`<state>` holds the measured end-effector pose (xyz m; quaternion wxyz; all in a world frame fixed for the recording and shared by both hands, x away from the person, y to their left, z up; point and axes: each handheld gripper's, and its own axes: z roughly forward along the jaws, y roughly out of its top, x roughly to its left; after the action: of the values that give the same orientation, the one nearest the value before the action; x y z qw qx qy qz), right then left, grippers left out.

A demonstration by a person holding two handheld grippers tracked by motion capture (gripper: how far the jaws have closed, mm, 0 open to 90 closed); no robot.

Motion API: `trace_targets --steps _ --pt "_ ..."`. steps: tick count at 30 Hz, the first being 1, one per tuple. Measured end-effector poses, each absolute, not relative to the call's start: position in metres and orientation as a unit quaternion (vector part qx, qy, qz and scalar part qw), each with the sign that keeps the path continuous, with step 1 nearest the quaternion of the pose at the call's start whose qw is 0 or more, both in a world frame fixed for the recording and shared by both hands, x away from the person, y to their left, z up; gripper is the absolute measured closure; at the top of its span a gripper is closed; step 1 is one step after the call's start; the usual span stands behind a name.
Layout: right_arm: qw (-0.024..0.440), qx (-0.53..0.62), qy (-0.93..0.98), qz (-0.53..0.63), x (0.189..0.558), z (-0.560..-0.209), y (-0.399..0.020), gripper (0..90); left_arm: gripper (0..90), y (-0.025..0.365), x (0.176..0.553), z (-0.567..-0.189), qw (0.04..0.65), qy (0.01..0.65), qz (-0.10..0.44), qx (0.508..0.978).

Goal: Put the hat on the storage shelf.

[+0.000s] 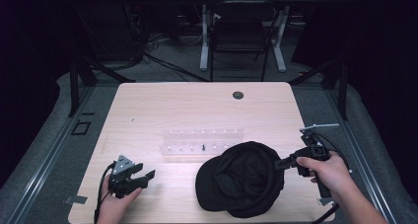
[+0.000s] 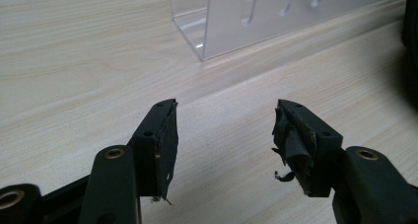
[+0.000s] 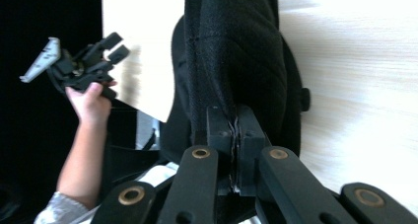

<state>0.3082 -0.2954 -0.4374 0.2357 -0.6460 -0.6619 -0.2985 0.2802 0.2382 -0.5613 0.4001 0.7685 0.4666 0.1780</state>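
Observation:
A black cap (image 1: 241, 177) lies at the front right of the wooden table (image 1: 197, 105), its brim pointing left. My right gripper (image 1: 277, 164) is shut on the cap's right edge and holds that side a little off the table. In the right gripper view the black fabric (image 3: 236, 51) is pinched between the closed jaws of the right gripper (image 3: 235, 128). My left gripper (image 1: 144, 177) rests in a hand near the front left corner, open and with nothing between its fingers (image 2: 162, 135). Its gap (image 2: 224, 135) looks out over bare wood.
A clear acrylic rack (image 1: 203, 141) with slots stands at the table's middle, just behind the cap; it also shows in the left gripper view (image 2: 276, 17). A round grommet hole (image 1: 238, 94) sits near the far edge. A chair (image 1: 239, 34) and desk legs stand beyond the table.

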Motion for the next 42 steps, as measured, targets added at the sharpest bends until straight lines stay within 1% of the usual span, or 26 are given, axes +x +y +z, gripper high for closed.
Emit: trace_targets --steps 6,8,9,10,12,21,30,42 --pt "0.264 -0.638 -0.647 -0.325 0.308 -0.431 -0.294 88.5 42.9 0.238 0.280 -0.561 0.399 0.467 0.178 0.769" --pt "0.267 -0.632 -0.647 -0.334 0.308 -0.428 -0.293 88.5 42.9 0.239 0.280 -0.561 0.400 0.467 0.179 0.768" --pt "0.260 -0.633 -0.653 -0.324 0.309 -0.425 -0.292 88.5 42.9 0.238 0.280 -0.561 0.400 0.467 0.179 0.768" --pt "0.271 -0.629 -0.644 -0.341 0.309 -0.425 -0.291 88.5 42.8 0.238 0.280 -0.561 0.399 0.467 0.178 0.768" --pt "0.275 -0.625 -0.642 -0.347 0.309 -0.421 -0.289 88.5 42.9 0.238 0.280 -0.562 0.399 0.467 0.180 0.769" --pt "0.284 -0.597 -0.642 -0.389 0.306 -0.392 -0.282 88.6 42.9 0.238 0.280 -0.562 0.399 0.466 0.180 0.769" --pt "0.276 -0.591 -0.638 -0.410 0.303 -0.374 -0.290 88.6 42.9 0.237 0.280 -0.562 0.399 0.467 0.180 0.769" --pt "0.249 -0.596 -0.619 -0.448 0.299 -0.349 -0.311 88.6 42.9 0.237 0.280 -0.561 0.396 0.467 0.178 0.771"
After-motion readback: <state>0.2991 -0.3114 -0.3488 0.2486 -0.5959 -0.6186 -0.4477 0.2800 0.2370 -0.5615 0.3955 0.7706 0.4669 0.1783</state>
